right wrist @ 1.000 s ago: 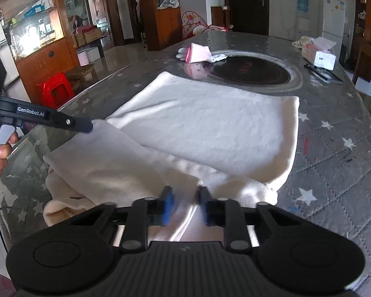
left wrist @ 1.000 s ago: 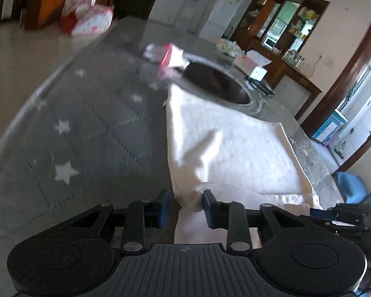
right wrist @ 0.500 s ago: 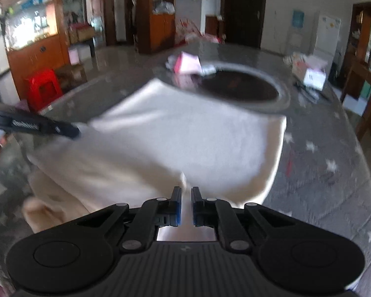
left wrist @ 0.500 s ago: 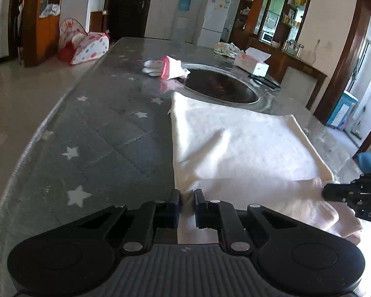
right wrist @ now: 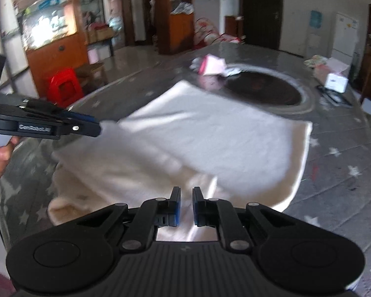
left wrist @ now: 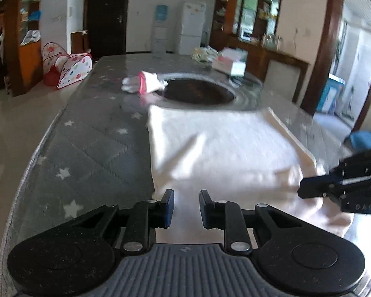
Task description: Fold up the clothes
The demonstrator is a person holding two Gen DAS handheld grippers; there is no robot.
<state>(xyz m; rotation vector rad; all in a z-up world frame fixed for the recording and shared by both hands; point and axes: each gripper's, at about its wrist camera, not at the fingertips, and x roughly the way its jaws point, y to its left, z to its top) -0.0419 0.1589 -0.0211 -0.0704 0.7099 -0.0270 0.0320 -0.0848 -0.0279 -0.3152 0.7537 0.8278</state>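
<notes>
Both grippers have changed since half a second ago: jaws that stood nearly together at the near hem now stand parted. Left gripper [left wrist: 186, 208] has a clear gap between its fingers, cloth showing under the gap, nothing pinched. Right gripper [right wrist: 186, 206] has a narrower gap, also with nothing clamped. Views are motion-blurred.

White cloth [left wrist: 217, 146] lies on the table [left wrist: 94, 148], just short of the dark round inset [left wrist: 197, 94]. Far part is flat and rectangular; near band is doubled over it, with a rumpled lump at the near left corner in the right view [right wrist: 69, 198].

Handling, as a judgement: soft, light, limp, fleecy; it will sag and drag if lifted at one point. Best taken at two corners or along a hem, pinching all layers together, both grippers well apart.

One fold appears laid. Whether another follows or only smoothing remains, I cannot tell.

Pink-white item [left wrist: 146, 84] sits beyond the cloth, apart from it.
</notes>
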